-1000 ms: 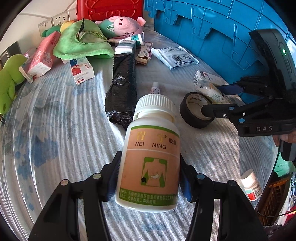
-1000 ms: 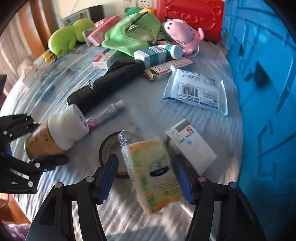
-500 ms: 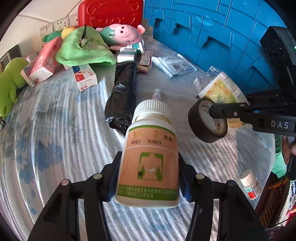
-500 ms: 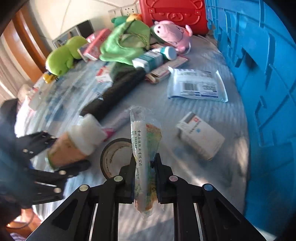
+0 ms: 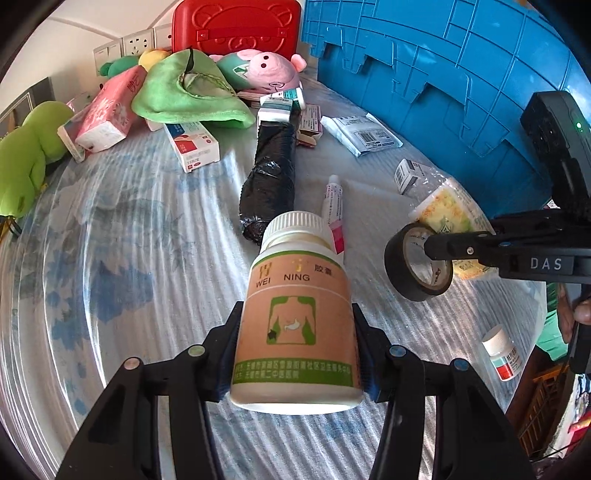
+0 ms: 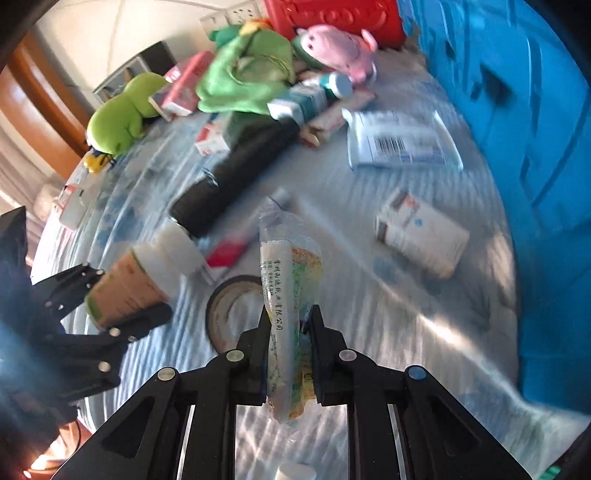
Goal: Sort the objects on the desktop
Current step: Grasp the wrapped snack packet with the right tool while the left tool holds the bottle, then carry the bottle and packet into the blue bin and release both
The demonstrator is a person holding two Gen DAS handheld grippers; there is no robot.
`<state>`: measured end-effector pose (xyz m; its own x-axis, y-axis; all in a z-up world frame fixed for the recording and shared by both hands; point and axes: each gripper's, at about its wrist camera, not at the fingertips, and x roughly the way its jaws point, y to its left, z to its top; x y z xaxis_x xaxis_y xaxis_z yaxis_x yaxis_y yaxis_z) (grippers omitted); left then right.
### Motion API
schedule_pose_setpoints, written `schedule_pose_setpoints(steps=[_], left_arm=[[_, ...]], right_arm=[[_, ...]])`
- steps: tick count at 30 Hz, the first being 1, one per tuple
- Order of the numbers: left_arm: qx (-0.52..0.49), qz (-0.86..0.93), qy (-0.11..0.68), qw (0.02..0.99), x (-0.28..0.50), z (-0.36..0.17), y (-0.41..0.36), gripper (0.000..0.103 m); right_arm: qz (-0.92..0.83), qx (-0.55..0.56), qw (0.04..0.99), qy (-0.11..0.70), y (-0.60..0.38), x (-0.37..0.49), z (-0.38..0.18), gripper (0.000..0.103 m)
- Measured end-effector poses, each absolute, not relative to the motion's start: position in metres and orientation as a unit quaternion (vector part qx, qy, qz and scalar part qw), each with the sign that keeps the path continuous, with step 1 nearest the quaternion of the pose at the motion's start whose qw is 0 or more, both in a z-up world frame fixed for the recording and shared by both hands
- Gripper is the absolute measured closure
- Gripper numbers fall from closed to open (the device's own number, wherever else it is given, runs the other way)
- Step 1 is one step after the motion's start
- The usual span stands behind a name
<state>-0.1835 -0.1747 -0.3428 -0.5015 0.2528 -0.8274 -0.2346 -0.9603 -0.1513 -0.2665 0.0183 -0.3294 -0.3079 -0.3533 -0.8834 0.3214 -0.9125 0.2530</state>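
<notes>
My left gripper [image 5: 295, 343] is shut on a tan medicine bottle [image 5: 295, 317] with a white cap and green label, held above the table. It shows at the left of the right wrist view [image 6: 125, 291]. My right gripper [image 6: 290, 325] is shut on a yellow-green plastic snack packet [image 6: 288, 280], held edge-on above a black tape roll [image 6: 229, 310]. In the left wrist view the right gripper [image 5: 436, 247] is at the right, with the packet [image 5: 448, 210] behind the tape roll [image 5: 417, 266].
A blue crate [image 5: 443, 74] walls the right side. On the table lie a black bag roll [image 5: 271, 177], an ointment tube [image 5: 332, 206], medicine boxes [image 6: 421, 236], a white pouch [image 5: 364, 134], a small bottle [image 5: 502, 354], plush toys [image 5: 258, 70], a green cloth [image 5: 184, 92] and a red case [image 5: 236, 26].
My right gripper closed on the snack packet and lifted it off the table. The left gripper kept the bottle and rose slightly.
</notes>
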Motion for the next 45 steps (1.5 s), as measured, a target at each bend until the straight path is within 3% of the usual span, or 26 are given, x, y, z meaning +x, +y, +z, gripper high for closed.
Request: schedule_pose_setpoints(steps=[5,9,14,23,28,34,38,45], left_arm=[[-0.482,0.865,-0.008,0.142,-0.185,-0.345,-0.173,0.051],[-0.484,0.863,-0.009,0.143,-0.186,-0.347,-0.172,0.051],[-0.472,0.870,-0.015,0.142,-0.183,-0.340,-0.173,0.052],[-0.444,0.887,-0.008,0.125,-0.179,-0.302,-0.185,0.052],[-0.387,0.913,0.023,0.125,-0.179,-0.236,-0.185,0.052],[-0.281,0.943,0.059,0.168,-0.181,-0.126,-0.158,0.052],[-0.207,0.951,0.085,0.211,-0.188,-0.056,-0.113,0.052],[-0.154,0.940,0.123,0.278,-0.228,0.013,0.012,0.052]], right_arm=[[-0.801,0.563,0.201,-0.022,0.024,-0.267,-0.339,0.076],[-0.812,0.547,0.197,-0.037,0.030,-0.264,-0.331,0.076],[-0.822,0.534,0.195,-0.023,0.029,-0.260,-0.314,0.086],[-0.837,0.505,0.210,-0.018,0.023,-0.261,-0.287,0.086],[-0.863,0.449,0.233,-0.014,0.011,-0.250,-0.228,0.086],[-0.916,0.322,0.239,-0.028,0.024,-0.219,-0.107,0.086],[-0.956,0.222,0.191,-0.031,0.063,-0.190,-0.026,0.086],[-0.981,0.164,0.085,-0.062,0.162,-0.194,0.030,0.086]])
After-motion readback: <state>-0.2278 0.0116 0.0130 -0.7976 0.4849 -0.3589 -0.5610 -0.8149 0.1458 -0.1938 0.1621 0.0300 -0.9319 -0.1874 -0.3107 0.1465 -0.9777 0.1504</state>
